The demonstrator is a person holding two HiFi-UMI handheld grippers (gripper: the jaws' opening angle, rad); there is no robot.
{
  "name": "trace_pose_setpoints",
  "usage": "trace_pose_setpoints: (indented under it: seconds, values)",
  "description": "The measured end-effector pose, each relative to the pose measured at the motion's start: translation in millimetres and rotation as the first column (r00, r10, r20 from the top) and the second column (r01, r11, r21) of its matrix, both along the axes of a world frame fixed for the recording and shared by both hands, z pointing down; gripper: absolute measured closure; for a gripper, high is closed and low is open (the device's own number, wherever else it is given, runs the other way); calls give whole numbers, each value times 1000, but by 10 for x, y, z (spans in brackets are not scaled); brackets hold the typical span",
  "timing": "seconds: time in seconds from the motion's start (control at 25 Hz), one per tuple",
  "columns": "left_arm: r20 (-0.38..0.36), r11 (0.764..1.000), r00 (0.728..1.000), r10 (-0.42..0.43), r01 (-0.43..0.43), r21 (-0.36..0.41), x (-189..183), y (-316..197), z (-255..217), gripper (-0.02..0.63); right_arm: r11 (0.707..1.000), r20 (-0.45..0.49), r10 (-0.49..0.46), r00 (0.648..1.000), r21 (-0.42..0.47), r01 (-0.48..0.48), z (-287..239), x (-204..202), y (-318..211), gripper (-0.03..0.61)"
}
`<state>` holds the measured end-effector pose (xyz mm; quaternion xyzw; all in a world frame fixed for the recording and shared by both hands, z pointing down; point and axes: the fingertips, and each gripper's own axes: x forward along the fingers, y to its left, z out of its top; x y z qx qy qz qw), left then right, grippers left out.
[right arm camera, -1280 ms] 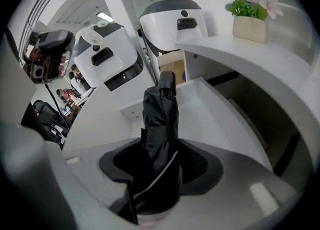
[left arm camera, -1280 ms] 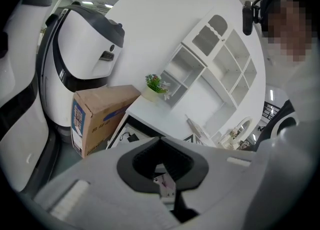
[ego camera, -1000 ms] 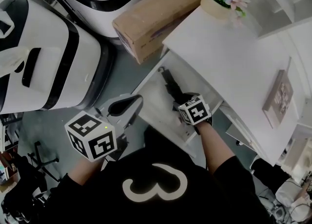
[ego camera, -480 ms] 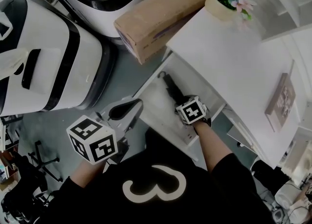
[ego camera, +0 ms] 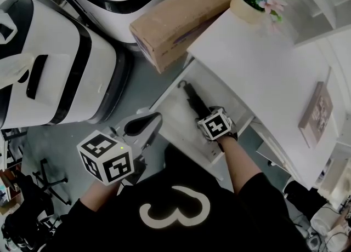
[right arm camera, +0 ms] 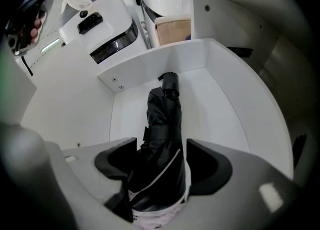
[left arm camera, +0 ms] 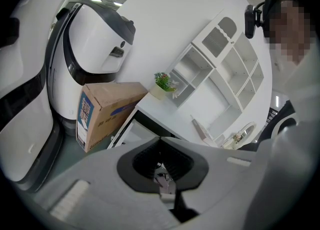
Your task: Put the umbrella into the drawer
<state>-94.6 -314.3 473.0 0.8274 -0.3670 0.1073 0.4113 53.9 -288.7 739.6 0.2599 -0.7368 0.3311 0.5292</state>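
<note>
folded black umbrella (right arm camera: 165, 119) lying in the open white drawer (right arm camera: 227, 111), my right gripper (right arm camera: 161, 149) letting it go.

my right gripper points steeply down into the drawer. its jaws are opening, with the near end of the umbrella between them and a gap showing at one pad. the umbrella lies lengthwise on the drawer floor, its rounded end pointing away from the gripper. my left gripper (left arm camera: 161, 141) hangs outside the drawer, jaws together on nothing. i judge the umbrella light, with loose, slick fabric over a stiff shaft, so it could slide in a weak grip. the firmest hold looks to be around the strapped middle of the bundle, not the flared fabric end.
</note>
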Motion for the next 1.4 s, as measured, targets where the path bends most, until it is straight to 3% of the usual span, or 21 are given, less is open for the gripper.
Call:
trace_pose_setpoints:
  seconds: [0.28, 0.4, 0.6, 0.68, 0.76, 0.88, 1.08, 1.4]
  values:
    - [-5, 1000, 1000, 11, -11, 27, 64, 125, -102, 604, 992, 71, 87, 994, 82, -93, -348, 149, -77, 250]
    - [-17, 999, 1000, 21, -21, 41, 112, 206, -190, 604, 983, 191, 136, 972, 99, -157, -715, 88, -80, 250]
    - [-29, 995, 998, 47, -45, 86, 194, 373, -410, 604, 959, 405, 174, 897, 137, -248, -1589, -62, 5, 253]
    - [-31, 993, 998, 57, -54, 102, 214, 462, -505, 604, 944, 479, 167, 862, 175, -280, -1974, -96, 79, 294]
    - [-37, 991, 997, 67, -62, 122, 231, 566, -617, 604, 928, 547, 142, 825, 215, -303, -2363, -135, 182, 397]
    - [-45, 983, 995, 87, -79, 164, 255, 738, -817, 604, 904, 608, 81, 790, 289, -316, -2882, -194, 383, 431]
    - [-66, 968, 992, 109, -91, 232, 290, 1047, -1147, 604, 847, 669, -8, 743, 400, -350, -3602, -265, 825, 540]
    - [-31, 936, 988, 154, -136, 324, 355, 1478, -1453, 604, 782, 697, -47, 716, 471, -407, -4123, -147, 1322, 575]
